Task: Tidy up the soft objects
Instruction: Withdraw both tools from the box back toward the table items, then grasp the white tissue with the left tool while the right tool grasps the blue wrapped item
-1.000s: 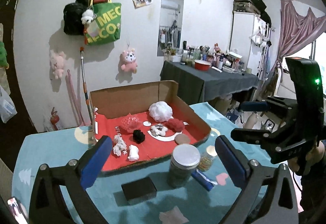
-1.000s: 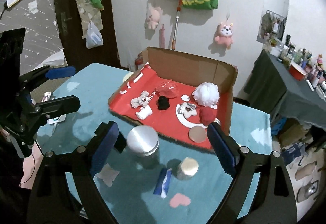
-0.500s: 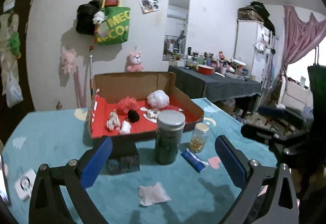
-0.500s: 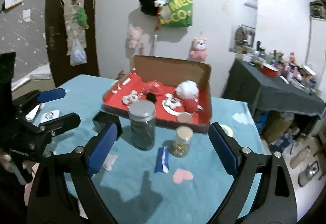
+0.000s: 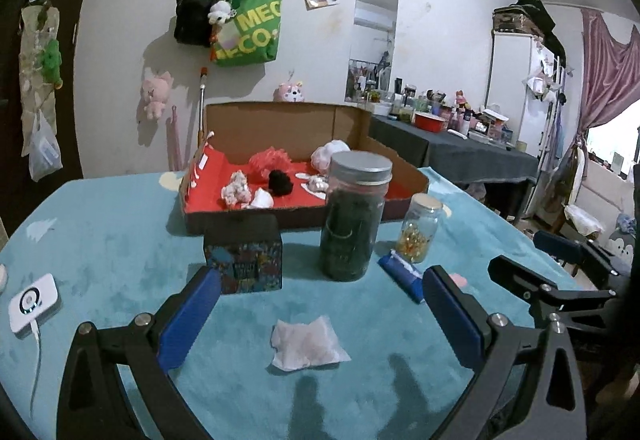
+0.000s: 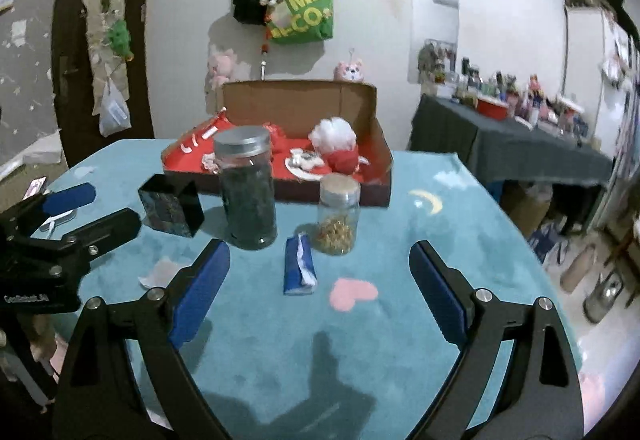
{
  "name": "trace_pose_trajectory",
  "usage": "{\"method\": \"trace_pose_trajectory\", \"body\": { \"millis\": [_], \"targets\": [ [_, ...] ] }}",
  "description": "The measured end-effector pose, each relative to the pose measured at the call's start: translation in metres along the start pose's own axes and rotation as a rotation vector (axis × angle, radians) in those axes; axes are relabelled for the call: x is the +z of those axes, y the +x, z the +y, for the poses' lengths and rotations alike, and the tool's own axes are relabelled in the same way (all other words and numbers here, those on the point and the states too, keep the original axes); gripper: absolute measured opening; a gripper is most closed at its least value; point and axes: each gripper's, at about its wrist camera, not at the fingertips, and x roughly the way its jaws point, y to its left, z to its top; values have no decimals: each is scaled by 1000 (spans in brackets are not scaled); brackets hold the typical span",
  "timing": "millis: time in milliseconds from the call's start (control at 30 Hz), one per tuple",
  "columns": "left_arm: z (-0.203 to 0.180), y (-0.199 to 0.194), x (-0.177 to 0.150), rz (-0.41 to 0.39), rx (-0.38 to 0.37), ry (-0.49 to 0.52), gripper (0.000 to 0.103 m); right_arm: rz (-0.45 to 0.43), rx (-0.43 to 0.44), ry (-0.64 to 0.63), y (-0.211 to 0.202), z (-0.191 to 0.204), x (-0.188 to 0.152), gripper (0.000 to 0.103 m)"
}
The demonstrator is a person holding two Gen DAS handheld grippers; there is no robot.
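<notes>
A cardboard box [image 5: 304, 132] with a red lining stands at the far side of the teal table and holds several soft items: a white puff [image 6: 334, 132], a red ball [image 6: 342, 160], a black pompom [image 5: 280, 182], a red mesh piece [image 5: 270, 160] and small white wads [image 5: 238, 194]. A white tissue [image 5: 306, 346] lies flat on the table between my left gripper's fingers. My left gripper [image 5: 320, 314] is open, low over the table. My right gripper [image 6: 320, 290] is open too, with a blue tissue pack [image 6: 299, 270] just beyond its fingertips.
A tall dark jar with a metal lid [image 5: 354, 216], a small glass jar [image 5: 418, 228] and a dark patterned box [image 5: 244, 260] stand between the grippers and the cardboard box. A white device [image 5: 32, 302] lies at the table's left. A pink heart [image 6: 354, 292] marks the cloth.
Both grippers have sunk toward the table, so the view is lower and more level. The jars and dark box now loom in front of the cardboard box. Both stay open.
</notes>
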Motion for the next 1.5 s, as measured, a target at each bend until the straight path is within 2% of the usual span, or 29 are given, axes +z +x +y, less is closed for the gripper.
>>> {"method": "trace_pose_trajectory", "body": {
  "millis": [233, 633, 867, 1200, 1400, 1500],
  "targets": [
    [-1, 10, -15, 24, 28, 16, 103, 31, -6, 43, 18, -7, -21, 92],
    [2, 29, -35, 96, 31, -6, 103, 73, -15, 53, 34, -7, -45, 92],
    [8, 37, -38, 137, 29, -29, 103, 121, 5, 70, 45, -6, -51, 92],
    [19, 55, -32, 264, 9, -29, 102, 158, 25, 67, 58, -6, -37, 92],
    [21, 71, -33, 354, 4, -6, 90, 223, 67, 43, 81, -5, -20, 92],
    [22, 80, -33, 377, -5, 3, 76, 277, 84, 10, 97, -1, -14, 92]
  ]
}}
